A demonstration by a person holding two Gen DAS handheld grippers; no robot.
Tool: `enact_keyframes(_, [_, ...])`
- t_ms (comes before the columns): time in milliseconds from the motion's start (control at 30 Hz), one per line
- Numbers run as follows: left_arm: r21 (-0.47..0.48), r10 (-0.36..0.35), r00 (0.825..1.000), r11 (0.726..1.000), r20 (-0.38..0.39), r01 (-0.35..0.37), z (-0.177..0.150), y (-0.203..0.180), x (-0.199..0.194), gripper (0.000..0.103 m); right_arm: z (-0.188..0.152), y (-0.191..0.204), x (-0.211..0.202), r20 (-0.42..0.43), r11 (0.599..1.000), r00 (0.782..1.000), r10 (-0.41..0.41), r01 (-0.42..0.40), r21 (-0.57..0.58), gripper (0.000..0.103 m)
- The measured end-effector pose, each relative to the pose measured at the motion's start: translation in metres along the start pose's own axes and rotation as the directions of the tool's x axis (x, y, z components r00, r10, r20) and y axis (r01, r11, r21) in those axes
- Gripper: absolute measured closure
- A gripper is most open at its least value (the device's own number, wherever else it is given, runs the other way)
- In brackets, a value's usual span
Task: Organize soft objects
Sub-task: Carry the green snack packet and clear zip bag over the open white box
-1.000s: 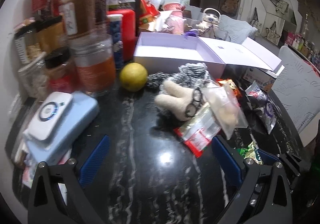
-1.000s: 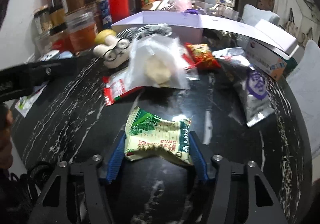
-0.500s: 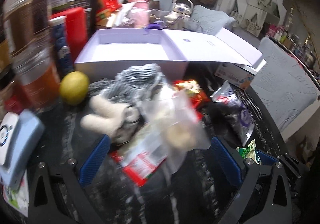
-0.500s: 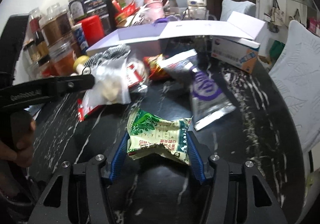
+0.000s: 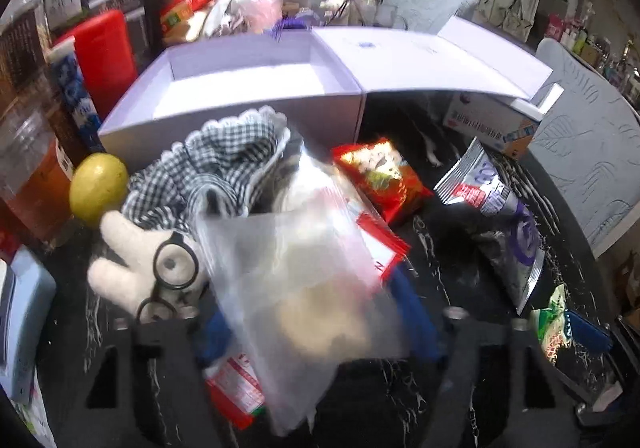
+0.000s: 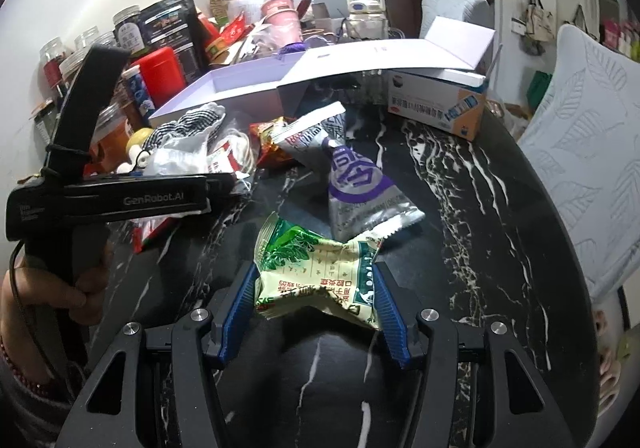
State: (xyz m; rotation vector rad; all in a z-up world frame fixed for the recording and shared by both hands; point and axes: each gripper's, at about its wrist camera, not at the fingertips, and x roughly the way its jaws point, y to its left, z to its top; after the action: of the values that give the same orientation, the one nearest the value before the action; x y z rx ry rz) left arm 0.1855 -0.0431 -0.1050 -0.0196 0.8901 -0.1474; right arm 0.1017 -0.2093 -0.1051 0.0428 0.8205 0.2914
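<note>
Just in front of the open lavender box (image 5: 256,88), on the black marbled counter (image 6: 460,208), the left claw (image 5: 316,312) pinches a clear, crinkly plastic bag (image 5: 304,288) with something pale and lumpy inside (blurred). Beside the bag lie a fuzzy white plush (image 5: 132,260) wearing round glasses and a checked, frilled cloth (image 5: 216,164). Farther from the box, the right claw (image 6: 316,304) squeezes a puffy green-and-cream snack packet (image 6: 316,268) between blue ribbed pads (image 6: 240,300).
</note>
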Motion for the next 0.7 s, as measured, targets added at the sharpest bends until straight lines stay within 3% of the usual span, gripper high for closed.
enact_keyframes(100, [-0.001,-0.038,0.999,0.999,0.016,0.038,-0.001,0.002,-0.007,0.058,0.001,-0.001,0.001,0.002,1.000,1.000,0.008,-0.008,0.005,0.046])
enact_keyframes(300, [0.009,-0.056,0.998,0.998,0.035,0.056,-0.008,0.002,-0.022,0.065,0.001,0.004,-0.002,0.015,1.000,1.000,0.018,-0.018,-0.002,0.046])
enact_keyframes(700, [0.040,-0.059,0.993,0.998,0.100,0.055,-0.030,0.003,-0.077,0.068,-0.010,0.019,-0.020,0.043,0.999,0.999,0.029,-0.028,-0.019,0.046])
